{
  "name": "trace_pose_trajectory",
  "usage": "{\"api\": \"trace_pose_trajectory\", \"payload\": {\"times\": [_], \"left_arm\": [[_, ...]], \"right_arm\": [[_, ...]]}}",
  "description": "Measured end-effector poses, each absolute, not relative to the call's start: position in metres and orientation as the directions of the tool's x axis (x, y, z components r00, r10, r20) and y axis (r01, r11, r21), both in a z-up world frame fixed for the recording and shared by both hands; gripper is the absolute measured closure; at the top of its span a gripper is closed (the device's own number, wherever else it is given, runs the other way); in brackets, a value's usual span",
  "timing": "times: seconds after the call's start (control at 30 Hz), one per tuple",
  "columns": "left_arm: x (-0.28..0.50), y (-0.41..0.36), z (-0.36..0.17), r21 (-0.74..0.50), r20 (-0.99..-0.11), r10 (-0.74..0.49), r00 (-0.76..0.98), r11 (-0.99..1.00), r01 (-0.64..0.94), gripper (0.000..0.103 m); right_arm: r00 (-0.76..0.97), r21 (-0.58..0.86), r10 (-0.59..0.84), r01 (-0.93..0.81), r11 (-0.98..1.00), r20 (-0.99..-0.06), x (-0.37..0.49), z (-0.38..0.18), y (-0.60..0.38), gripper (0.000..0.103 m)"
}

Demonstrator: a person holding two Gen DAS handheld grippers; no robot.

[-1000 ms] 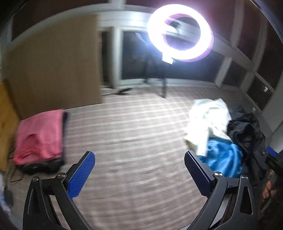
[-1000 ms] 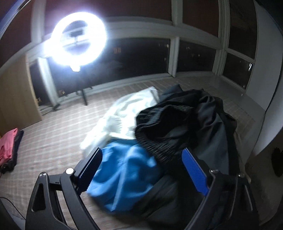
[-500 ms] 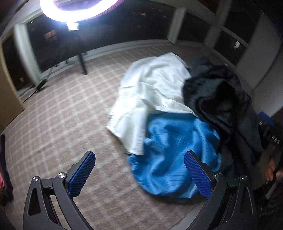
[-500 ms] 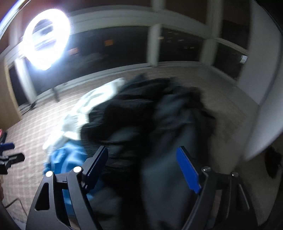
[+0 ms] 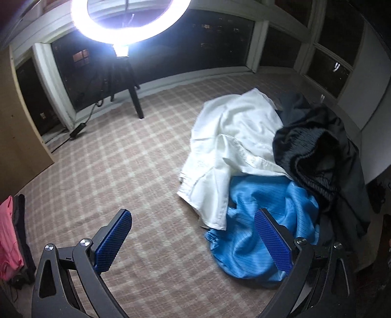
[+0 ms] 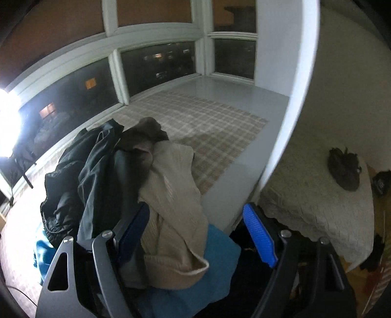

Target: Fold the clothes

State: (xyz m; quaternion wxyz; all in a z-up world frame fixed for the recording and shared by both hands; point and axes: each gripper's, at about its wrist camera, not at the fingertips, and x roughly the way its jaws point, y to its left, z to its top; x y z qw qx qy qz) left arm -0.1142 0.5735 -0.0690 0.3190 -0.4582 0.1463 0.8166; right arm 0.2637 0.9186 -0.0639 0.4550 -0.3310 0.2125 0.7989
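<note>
A heap of loose clothes lies on the plaid carpet. In the left wrist view it shows a white shirt [image 5: 234, 151], a shiny blue garment [image 5: 259, 220] and a black garment [image 5: 317, 156]. My left gripper [image 5: 193, 241] is open above bare carpet, and its right finger [image 5: 273, 242] overlaps the blue garment's edge. The right wrist view shows a beige knit sweater [image 6: 176, 208] draped over a black jacket [image 6: 80, 176] and blue cloth [image 6: 212, 269]. My right gripper [image 6: 196, 234] hangs over the sweater with its jaws wide. The sweater lies by the left finger [image 6: 133, 232], and the right pad is free of cloth.
A ring light on a tripod [image 5: 127, 22] stands by the dark windows. Folded pink clothes [image 5: 7, 234] lie stacked at the far left. To the right are a white platform edge [image 6: 232, 183], a white wall [image 6: 288, 97] and a quilted bed [image 6: 317, 208] with a dark item [image 6: 344, 171].
The left view swung from the pink stack to the clothes heap. The right gripper swept right across the heap, from the blue and black garments to the beige sweater, and its jaws narrowed slightly.
</note>
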Motion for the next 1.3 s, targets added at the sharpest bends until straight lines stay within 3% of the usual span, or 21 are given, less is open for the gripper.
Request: {"api": "trace_pose_trajectory", "payload": {"times": [0.27, 0.37, 0.4, 0.43, 0.47, 0.6, 0.87, 1.2, 1.3], "left_arm": [[-0.111, 0.567, -0.066, -0.049, -0.841, 0.386, -0.38, -0.753, -0.656, 0.002], [-0.111, 0.567, -0.067, -0.052, -0.845, 0.381, -0.375, -0.756, -0.653, 0.002], [-0.112, 0.567, -0.068, -0.053, -0.846, 0.38, -0.373, -0.757, -0.651, 0.002], [-0.112, 0.566, -0.068, -0.053, -0.847, 0.379, -0.374, -0.759, -0.648, 0.002], [-0.112, 0.565, -0.067, -0.052, -0.847, 0.377, -0.375, -0.761, -0.646, 0.002], [-0.114, 0.558, -0.06, -0.049, -0.836, 0.38, -0.396, -0.771, -0.635, 0.002], [-0.121, 0.538, -0.038, -0.086, -0.801, 0.412, -0.435, -0.798, -0.597, 0.002], [-0.118, 0.47, -0.003, -0.122, -0.742, 0.41, -0.53, -0.86, -0.495, 0.002], [-0.114, 0.443, 0.006, -0.126, -0.724, 0.406, -0.557, -0.872, -0.472, 0.002]], "right_arm": [[-0.33, -0.004, 0.491, -0.826, -0.563, -0.806, 0.227, -0.12, 0.952, 0.024], [-0.364, 0.077, 0.393, -0.808, -0.584, -0.844, 0.211, -0.146, 0.974, 0.024], [-0.399, 0.124, 0.359, -0.796, -0.592, -0.844, 0.208, -0.152, 0.978, 0.045], [-0.434, 0.169, 0.331, -0.783, -0.599, -0.838, 0.205, -0.153, 0.981, 0.087], [-0.469, 0.21, 0.308, -0.768, -0.605, -0.827, 0.204, -0.151, 0.982, 0.092], [-0.54, 0.292, 0.328, -0.766, -0.573, -0.775, 0.209, -0.116, 0.992, 0.093], [-0.749, 0.411, 0.415, -0.642, -0.647, -0.518, 0.187, 0.036, 0.997, 0.095], [-0.892, 0.334, 0.418, -0.452, -0.827, -0.17, 0.13, 0.237, 0.923, 0.095], [-0.904, 0.254, 0.421, -0.425, -0.869, -0.072, 0.132, 0.295, 0.885, 0.095]]}}
